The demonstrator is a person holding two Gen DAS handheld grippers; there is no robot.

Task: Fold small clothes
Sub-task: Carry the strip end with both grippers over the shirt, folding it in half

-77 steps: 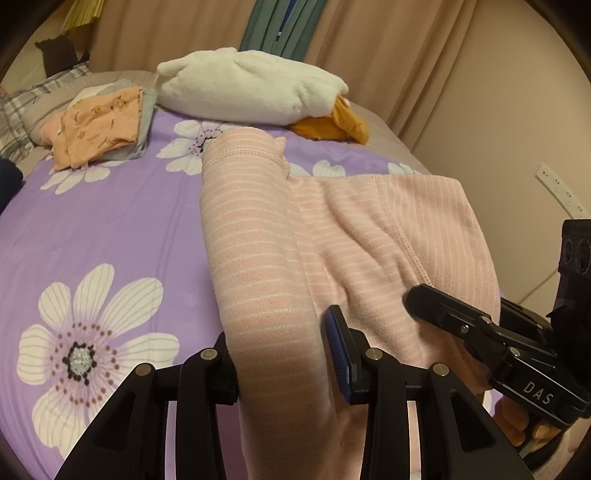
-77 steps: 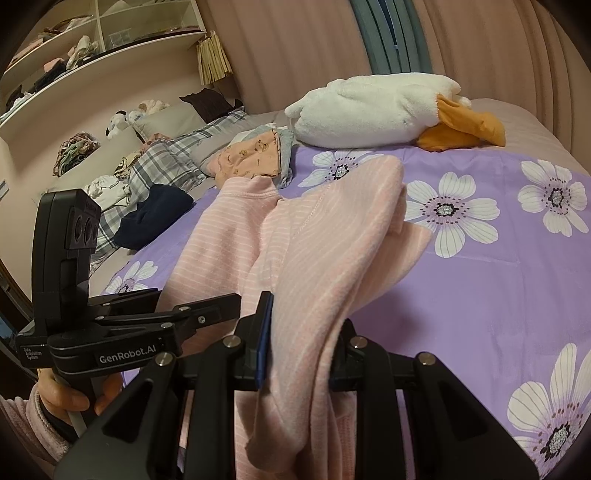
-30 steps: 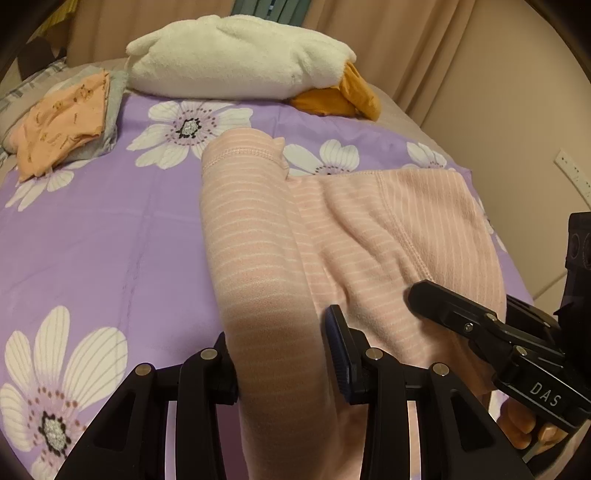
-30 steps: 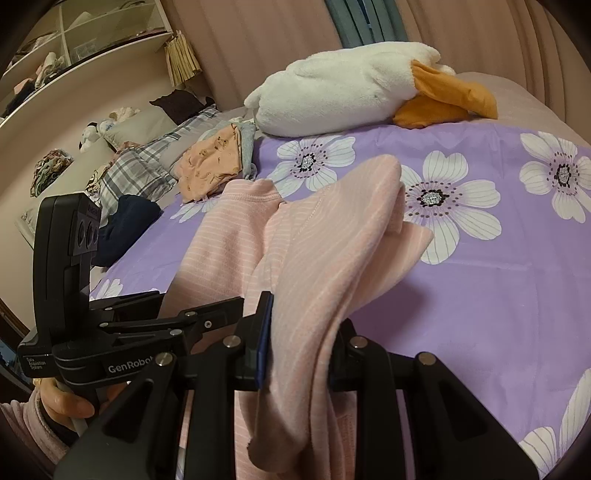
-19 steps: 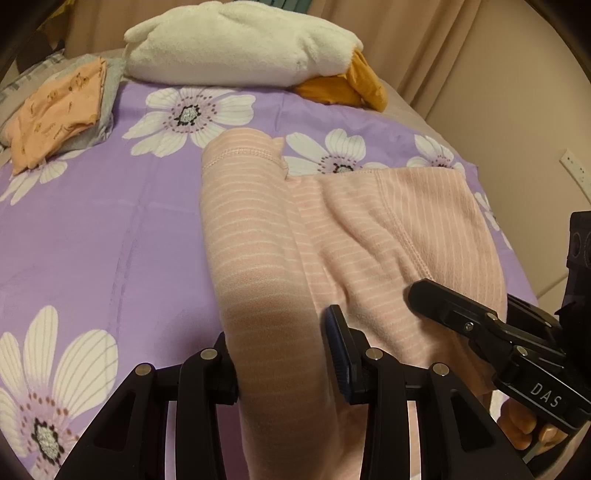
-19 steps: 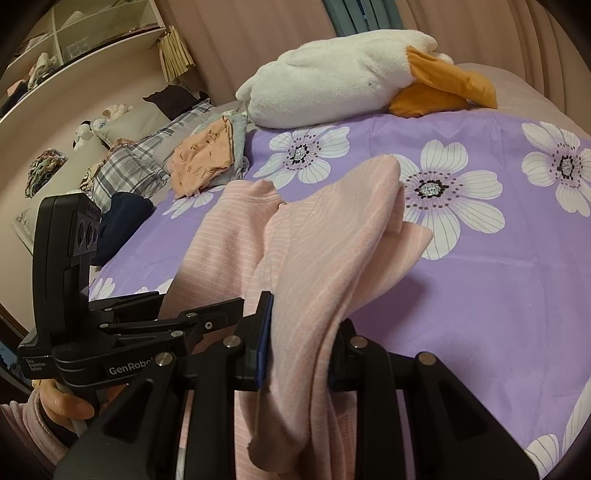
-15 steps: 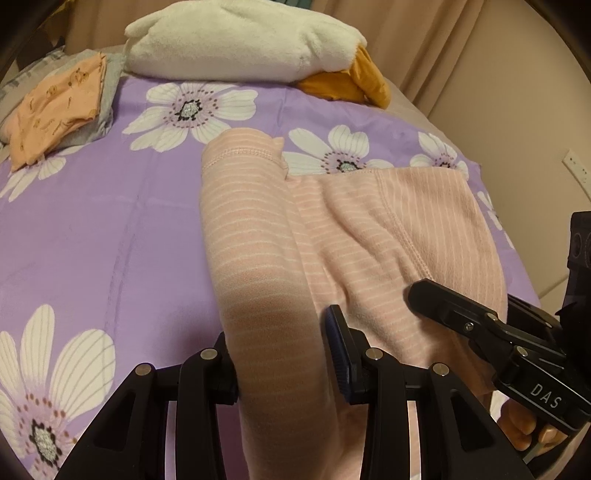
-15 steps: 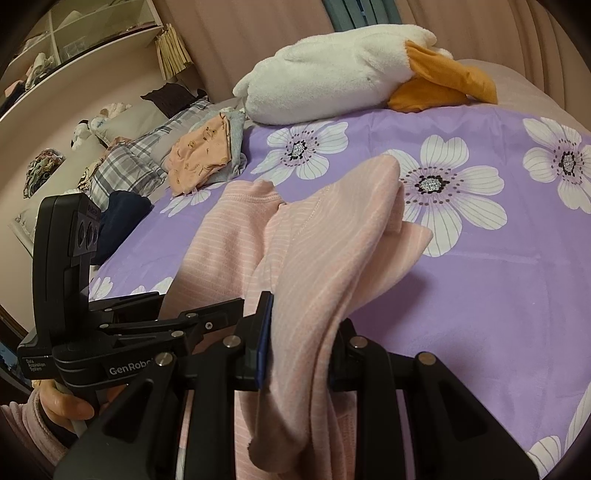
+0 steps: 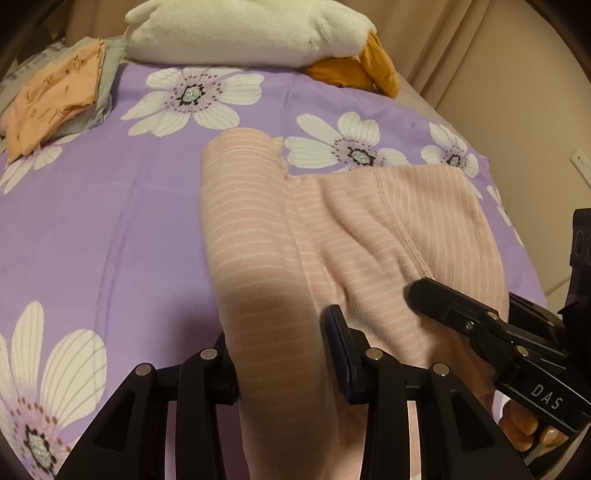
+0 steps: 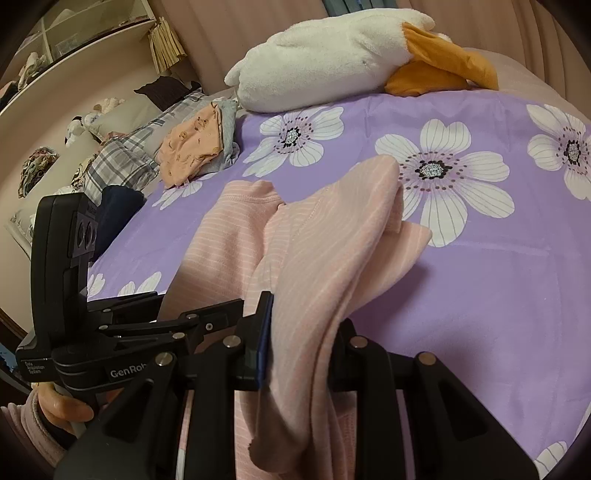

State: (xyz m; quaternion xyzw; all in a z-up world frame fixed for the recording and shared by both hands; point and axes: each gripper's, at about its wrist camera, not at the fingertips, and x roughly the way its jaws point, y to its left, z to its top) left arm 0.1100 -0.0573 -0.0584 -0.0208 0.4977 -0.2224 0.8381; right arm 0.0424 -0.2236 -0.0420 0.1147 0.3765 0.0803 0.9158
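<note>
A pink garment with thin white stripes (image 9: 369,236) hangs between my two grippers above the purple flowered bedspread (image 9: 110,221). My left gripper (image 9: 280,354) is shut on one bunched edge of it, which drapes over the jaws. My right gripper (image 10: 299,332) is shut on the other edge of the pink garment (image 10: 332,240). In the left wrist view the right gripper shows at lower right (image 9: 491,328). In the right wrist view the left gripper shows at lower left (image 10: 147,332). The garment's lower part is hidden below the frames.
A white and orange plush toy (image 9: 251,33) lies at the head of the bed. A stack of folded clothes, orange on top (image 9: 55,96), sits at the far left; it also shows in the right wrist view (image 10: 195,147). Shelves (image 10: 74,44) and plaid bedding (image 10: 125,155) stand left.
Both grippers have moved forward over the bed with the garment still held. The plush toy and the folded stack now sit closer to the top of both views.
</note>
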